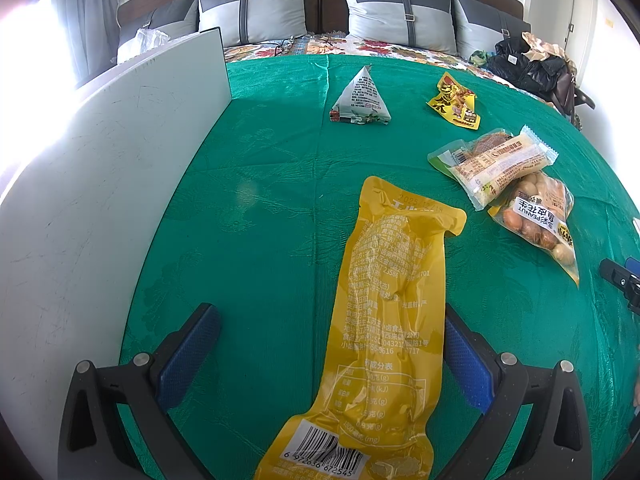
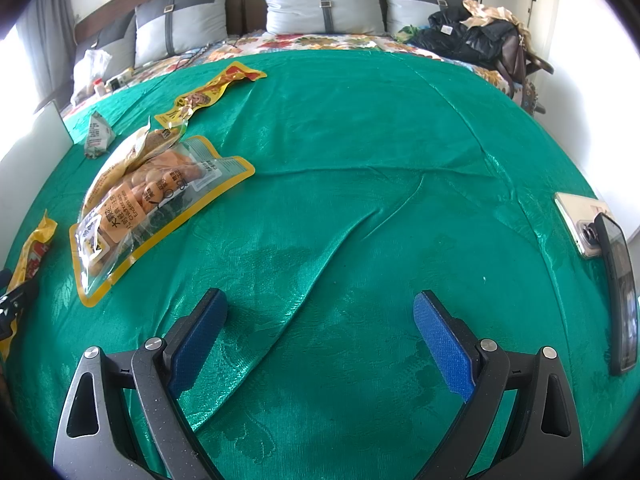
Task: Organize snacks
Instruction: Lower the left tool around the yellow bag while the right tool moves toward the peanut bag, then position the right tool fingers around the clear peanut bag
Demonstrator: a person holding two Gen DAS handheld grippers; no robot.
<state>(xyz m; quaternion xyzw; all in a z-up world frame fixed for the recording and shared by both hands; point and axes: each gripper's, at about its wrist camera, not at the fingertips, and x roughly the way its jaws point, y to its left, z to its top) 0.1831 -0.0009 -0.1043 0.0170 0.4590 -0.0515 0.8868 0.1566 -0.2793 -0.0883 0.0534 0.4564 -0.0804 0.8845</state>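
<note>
A long yellow snack packet (image 1: 384, 312) lies flat on the green cloth (image 1: 260, 240) between the fingers of my left gripper (image 1: 329, 312), which is open; the packet sits nearer the right finger. Farther off lie a triangular grey-white pack (image 1: 360, 98), a small yellow packet (image 1: 456, 104), a white-wrapped bar pack (image 1: 500, 164) and a peanut bag (image 1: 540, 220). My right gripper (image 2: 320, 300) is open over bare green cloth (image 2: 360, 200) with nothing between its fingers. In the right wrist view the peanut bag (image 2: 152, 200), a yellow strip packet (image 2: 208, 92) and the triangular pack (image 2: 98, 136) lie to its left.
A white panel (image 1: 100, 200) stands upright along the cloth's left side. Two phones (image 2: 580, 224) lie at the cloth's right edge. Grey pillows (image 1: 256, 12), a floral sheet (image 2: 312, 42) and a black bag (image 1: 524, 64) are at the back of the bed.
</note>
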